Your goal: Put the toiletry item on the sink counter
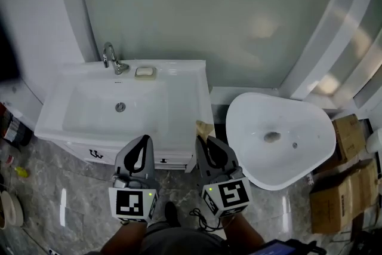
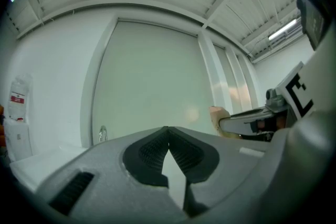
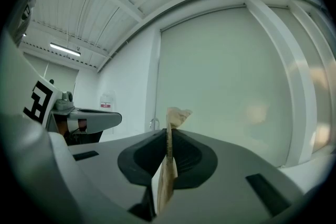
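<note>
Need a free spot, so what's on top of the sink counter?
A faucet and soap dish, at the sink counter's back edge. The left gripper and right gripper hide part of its front.

A frosted panel (image 1: 209, 9) in a white frame fills the back wall, with a chrome tap (image 1: 111, 59) and a soap dish (image 1: 145, 72) just beside each other below its left part. A white basin (image 1: 280, 137) with a drain hole stands on the grey marble floor (image 1: 59, 200) at right. Cardboard boxes (image 1: 340, 197) lie beside it.
</note>
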Demonstrator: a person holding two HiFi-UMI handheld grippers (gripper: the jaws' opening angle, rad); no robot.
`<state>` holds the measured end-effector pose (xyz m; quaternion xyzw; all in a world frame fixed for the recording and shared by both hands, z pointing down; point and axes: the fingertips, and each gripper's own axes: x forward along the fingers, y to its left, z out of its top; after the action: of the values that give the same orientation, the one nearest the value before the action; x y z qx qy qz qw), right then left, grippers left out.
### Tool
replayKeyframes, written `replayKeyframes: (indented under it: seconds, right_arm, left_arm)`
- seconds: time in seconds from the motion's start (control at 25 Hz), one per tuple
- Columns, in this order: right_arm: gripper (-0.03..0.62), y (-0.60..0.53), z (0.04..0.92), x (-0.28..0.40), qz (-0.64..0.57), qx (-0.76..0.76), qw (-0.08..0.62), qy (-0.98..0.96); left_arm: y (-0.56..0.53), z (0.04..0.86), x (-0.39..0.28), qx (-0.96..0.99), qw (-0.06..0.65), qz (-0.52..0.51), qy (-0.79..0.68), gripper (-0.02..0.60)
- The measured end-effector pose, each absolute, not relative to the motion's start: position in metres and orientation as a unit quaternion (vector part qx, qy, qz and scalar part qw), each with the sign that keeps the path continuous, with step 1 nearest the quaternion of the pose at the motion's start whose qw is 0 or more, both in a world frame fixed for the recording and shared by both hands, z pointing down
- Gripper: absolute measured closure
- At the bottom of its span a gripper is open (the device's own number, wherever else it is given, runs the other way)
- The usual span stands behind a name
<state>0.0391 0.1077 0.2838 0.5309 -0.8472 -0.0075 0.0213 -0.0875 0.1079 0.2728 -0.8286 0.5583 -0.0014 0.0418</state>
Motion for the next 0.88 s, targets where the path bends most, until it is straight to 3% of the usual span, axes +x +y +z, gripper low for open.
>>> replayKeyframes:
  seconds: [0.88]
  right_arm:
    - [0.563, 0.052, 0.282, 0.025, -0.005, 0.542, 0.025, -0.840]
  left_arm:
    - [0.053, 0.286, -0.102, -0.839, 0.028, -0.008, 0.543, 0.568]
